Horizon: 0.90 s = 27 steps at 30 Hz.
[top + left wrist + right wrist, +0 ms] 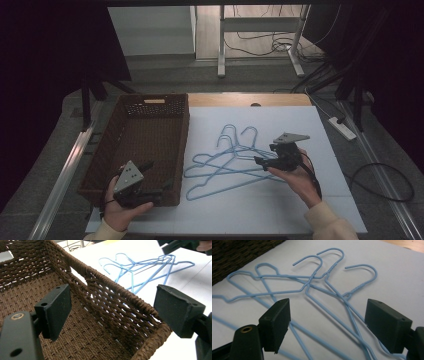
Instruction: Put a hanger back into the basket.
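The right gripper (pixel 264 161), jaws spread wide and holding nothing, hovers at the near right edge of a tangle of pale blue wire coat hangers (pixel 227 161) lying flat on the white worktop (pixel 300 210); their long bars run away leftward from it and their hooks point ahead toward the far side. The left gripper (pixel 160 186), also open and empty, straddles the near right corner of the brown woven wicker basket (pixel 131 107), well apart from the hangers, so the right hand appears better placed to pick one up.
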Available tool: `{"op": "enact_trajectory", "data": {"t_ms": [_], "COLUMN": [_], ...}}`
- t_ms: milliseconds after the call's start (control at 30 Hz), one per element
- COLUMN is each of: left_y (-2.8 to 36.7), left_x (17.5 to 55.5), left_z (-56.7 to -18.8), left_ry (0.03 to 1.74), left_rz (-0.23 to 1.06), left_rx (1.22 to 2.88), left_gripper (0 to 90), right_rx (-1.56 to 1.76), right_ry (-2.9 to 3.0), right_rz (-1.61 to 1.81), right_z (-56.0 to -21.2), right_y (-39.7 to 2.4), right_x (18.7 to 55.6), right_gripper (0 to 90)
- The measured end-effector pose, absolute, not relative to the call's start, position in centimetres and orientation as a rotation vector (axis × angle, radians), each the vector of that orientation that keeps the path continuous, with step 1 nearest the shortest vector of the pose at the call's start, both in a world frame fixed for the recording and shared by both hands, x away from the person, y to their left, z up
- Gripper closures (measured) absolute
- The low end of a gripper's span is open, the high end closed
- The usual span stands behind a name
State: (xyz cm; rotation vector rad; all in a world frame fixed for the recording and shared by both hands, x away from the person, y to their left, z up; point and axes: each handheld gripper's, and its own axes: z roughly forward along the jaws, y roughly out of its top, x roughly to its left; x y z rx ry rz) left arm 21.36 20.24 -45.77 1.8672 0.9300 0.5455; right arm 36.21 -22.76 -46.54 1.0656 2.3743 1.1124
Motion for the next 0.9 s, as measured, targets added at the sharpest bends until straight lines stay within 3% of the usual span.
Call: {"op": "enact_trajectory", "data": {"t_ms": [567, 900], "left_y": [20.3, 20.4], "left_x": [21.3, 21.3], "left_z": [-45.7, -45.6], "left_ry": [0.928, 0.926], "left_rz": [0.547, 0.546], "left_rx": [1.863, 1.861], "left_gripper": [15.7, 15.7], "right_rx": [1.172, 1.277], "right_ry": [2.551, 2.581], "right_rz": [0.951, 0.843], "right_z": [-47.6, -49.0], "right_y": [-15.2, -13.3], "right_x": [41.2, 43.2], "right_gripper": [36.8, 52.6]}}
